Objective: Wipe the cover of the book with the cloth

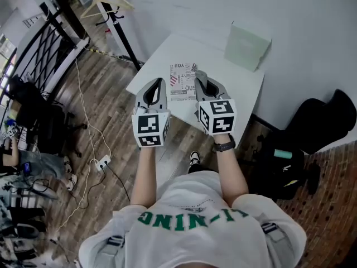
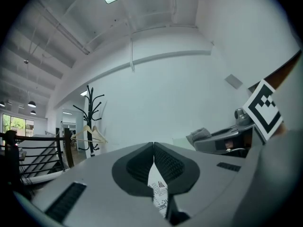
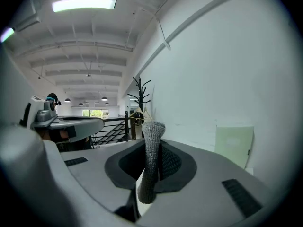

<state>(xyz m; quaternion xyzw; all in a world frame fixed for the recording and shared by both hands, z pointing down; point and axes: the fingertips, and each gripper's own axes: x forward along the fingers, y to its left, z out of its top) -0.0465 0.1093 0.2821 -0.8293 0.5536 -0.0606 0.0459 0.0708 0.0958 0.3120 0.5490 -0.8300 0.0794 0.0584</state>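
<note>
The left gripper [image 1: 158,82] sits just left of centre in the head view and the right gripper [image 1: 201,76] just right of centre. Both are held up side by side with their tips towards the white table [image 1: 242,82] in the upper middle of the frame. The book [image 1: 183,81], its cover full of print, lies flat on the table and shows between the two sets of tips. A pale green board [image 1: 247,46] leans on the wall at the table's far edge, upper right. A black bag [image 1: 326,116] lies at the right edge, and a coat rack [image 1: 111,7] stands at the upper left.

In the left gripper view the left gripper [image 2: 154,144] has its jaws pressed together at the tips with nothing between them. Through the slit lower down, a strip of the book [image 2: 160,195] shows at bottom centre. The right gripper [image 2: 222,141] lies at the right of the frame, and the coat rack [image 2: 90,117] at the left.

In the right gripper view the right gripper [image 3: 154,141] is clamped on the grey knitted cloth [image 3: 150,169]. The cloth stands up past the tips in the middle of the frame. The green board [image 3: 233,143] is at the right and the left gripper [image 3: 66,124] at the left
</note>
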